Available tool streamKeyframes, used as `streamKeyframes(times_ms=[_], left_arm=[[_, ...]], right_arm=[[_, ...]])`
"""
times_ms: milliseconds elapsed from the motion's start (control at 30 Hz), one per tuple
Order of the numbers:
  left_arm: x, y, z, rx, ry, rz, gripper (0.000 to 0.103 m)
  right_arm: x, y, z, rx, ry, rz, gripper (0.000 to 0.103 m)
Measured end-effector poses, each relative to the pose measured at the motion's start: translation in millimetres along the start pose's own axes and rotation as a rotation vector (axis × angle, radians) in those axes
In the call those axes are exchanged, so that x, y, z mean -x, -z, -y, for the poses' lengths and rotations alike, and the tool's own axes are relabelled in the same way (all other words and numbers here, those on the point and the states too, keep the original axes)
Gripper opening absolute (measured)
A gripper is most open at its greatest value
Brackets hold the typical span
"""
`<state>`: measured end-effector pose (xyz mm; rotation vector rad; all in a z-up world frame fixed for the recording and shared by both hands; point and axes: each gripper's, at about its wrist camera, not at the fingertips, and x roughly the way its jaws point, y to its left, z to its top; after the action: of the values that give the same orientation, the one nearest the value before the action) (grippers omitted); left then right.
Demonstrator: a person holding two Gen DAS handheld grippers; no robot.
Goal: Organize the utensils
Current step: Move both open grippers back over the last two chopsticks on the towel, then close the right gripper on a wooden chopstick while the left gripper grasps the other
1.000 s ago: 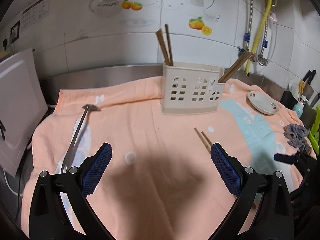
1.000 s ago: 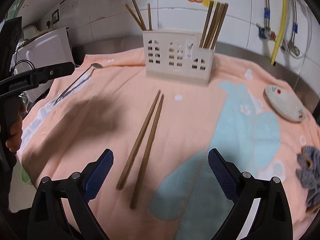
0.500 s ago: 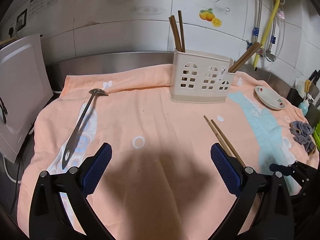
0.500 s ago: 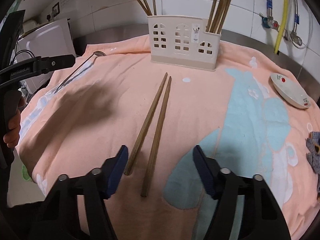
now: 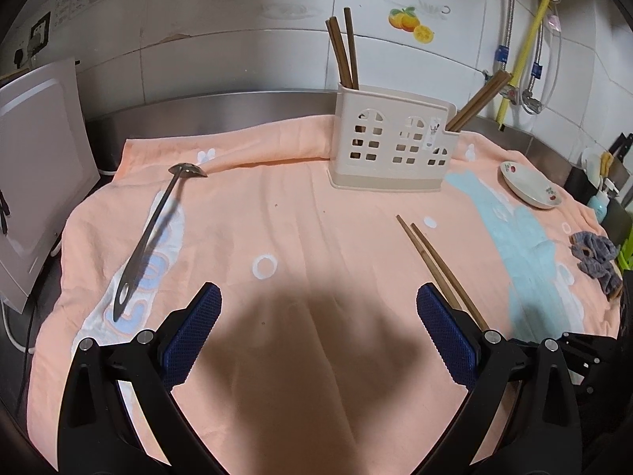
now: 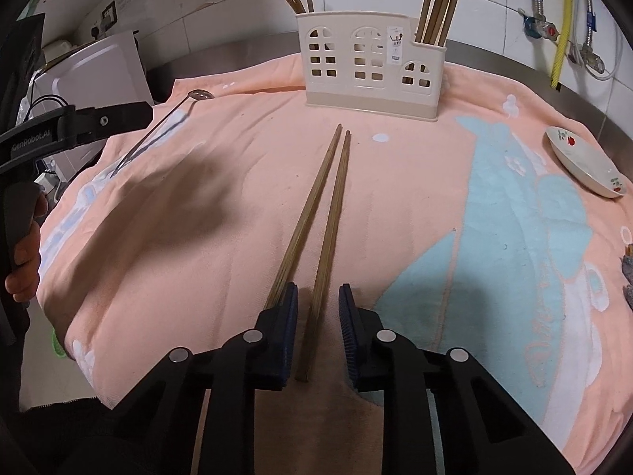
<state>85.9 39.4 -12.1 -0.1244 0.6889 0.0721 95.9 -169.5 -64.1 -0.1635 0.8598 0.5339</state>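
Observation:
Two loose wooden chopsticks (image 6: 328, 206) lie side by side on the peach towel (image 6: 237, 198), pointing at the cream utensil holder (image 6: 368, 75), which has chopsticks standing in both end compartments. My right gripper (image 6: 318, 304) is low over their near ends with its jaws closing. The right stick lies between the pads with gaps either side, and the left stick runs under the left finger (image 6: 287, 316). My left gripper (image 5: 318, 316) hangs open over bare towel, with the chopsticks (image 5: 435, 261) at its right. A long metal skimmer spoon (image 5: 152, 233) lies at the left.
A small white dish (image 5: 530, 184) sits at the right of the towel and a grey rag (image 5: 593, 253) lies near the right edge. A white appliance (image 5: 35, 166) stands at the left. A tiled wall with pipes rises behind the holder. A hand (image 6: 23, 273) holds the left gripper.
The right gripper's jaws came in from wide apart to a narrow gap around the chopstick ends, and the gripper sank toward the towel. The left gripper stays open.

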Motion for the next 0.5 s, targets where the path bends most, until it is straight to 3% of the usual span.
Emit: streamKeyframes(times_ms=[500], left_arm=[[-6, 16, 27, -0.042, 0.041, -0.054, 0.098]], right_arm=[[0, 4, 2, 0.028, 0.046, 0.010, 0.007]])
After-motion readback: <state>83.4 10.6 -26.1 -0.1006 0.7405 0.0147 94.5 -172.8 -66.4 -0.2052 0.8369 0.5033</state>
